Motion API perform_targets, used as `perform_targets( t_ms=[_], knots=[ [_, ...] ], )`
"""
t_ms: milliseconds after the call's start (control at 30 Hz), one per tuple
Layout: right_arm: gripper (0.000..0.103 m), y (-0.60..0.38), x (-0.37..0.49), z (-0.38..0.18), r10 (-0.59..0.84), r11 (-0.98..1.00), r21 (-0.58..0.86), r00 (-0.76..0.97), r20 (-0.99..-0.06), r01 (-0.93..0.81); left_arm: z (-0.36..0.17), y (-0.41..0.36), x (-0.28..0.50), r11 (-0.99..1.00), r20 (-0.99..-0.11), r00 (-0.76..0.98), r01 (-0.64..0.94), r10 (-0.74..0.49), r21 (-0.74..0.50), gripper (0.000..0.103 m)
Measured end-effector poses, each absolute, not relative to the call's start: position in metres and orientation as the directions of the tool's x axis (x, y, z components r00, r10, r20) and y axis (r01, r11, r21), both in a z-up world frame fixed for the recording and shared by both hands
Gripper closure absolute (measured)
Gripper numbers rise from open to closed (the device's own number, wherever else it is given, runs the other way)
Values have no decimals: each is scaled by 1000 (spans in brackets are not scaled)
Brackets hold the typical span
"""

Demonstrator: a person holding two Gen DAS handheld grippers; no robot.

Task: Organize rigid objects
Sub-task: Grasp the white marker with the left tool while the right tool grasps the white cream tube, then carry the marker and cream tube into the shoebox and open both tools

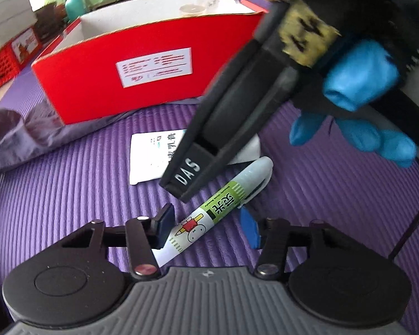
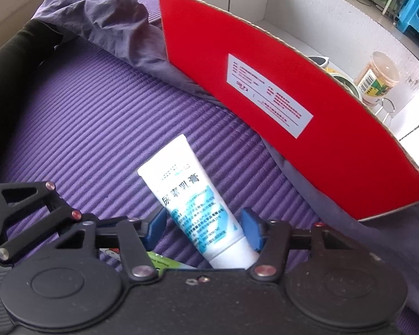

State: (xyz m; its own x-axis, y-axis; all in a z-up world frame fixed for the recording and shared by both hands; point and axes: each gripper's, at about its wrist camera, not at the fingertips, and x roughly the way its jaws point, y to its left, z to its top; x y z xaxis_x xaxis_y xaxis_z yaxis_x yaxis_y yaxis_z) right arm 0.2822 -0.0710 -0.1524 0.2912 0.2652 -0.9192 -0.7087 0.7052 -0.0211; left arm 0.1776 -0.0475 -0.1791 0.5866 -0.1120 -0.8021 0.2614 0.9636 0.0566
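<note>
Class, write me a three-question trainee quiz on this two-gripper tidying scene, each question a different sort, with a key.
1. True or false: the white cream tube lies between the right gripper fingers.
2. Which object sits between the left gripper fingers: A the cartoon marker pen, B a spoon, C a cup?
3. Fill in: the jar sits inside the ___ box.

Key: 1 true; 2 A; 3 red.

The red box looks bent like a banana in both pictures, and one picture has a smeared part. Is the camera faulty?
No fault: in both wrist views the fisheye lens bows the straight edges of the red box and darkens the corners. In the left wrist view the right gripper and gloved hand crossing close to the lens are blurred, while the marker pen stays sharp. The right wrist view shows the cream tube crisply.
</note>
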Motion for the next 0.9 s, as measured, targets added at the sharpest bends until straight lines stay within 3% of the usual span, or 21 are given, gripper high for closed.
perform_targets(
  t_ms=[33,167,367,500,900],
  knots=[
    [48,-73,282,-151,266,711,-19,294,-918,-703,-178,-49,176,961,-800,589,271,-117,58,63],
    [59,-82,285,-148,278,740,1,304,-911,-672,-174,-54,168,951,-800,581,306,-149,45,70],
    [63,-101,286,-145,282,778,20,321,-904,-628,-170,-54,162,946,-810,555,323,-190,-1,75],
    [64,-119,283,-136,309,811,58,342,-888,-582,-161,-47,156,947,-816,521,308,-251,-94,86],
    [68,-185,233,-106,400,888,235,411,-819,-396,-152,-26,167,955,-816,501,213,-287,-205,86]
  ],
)
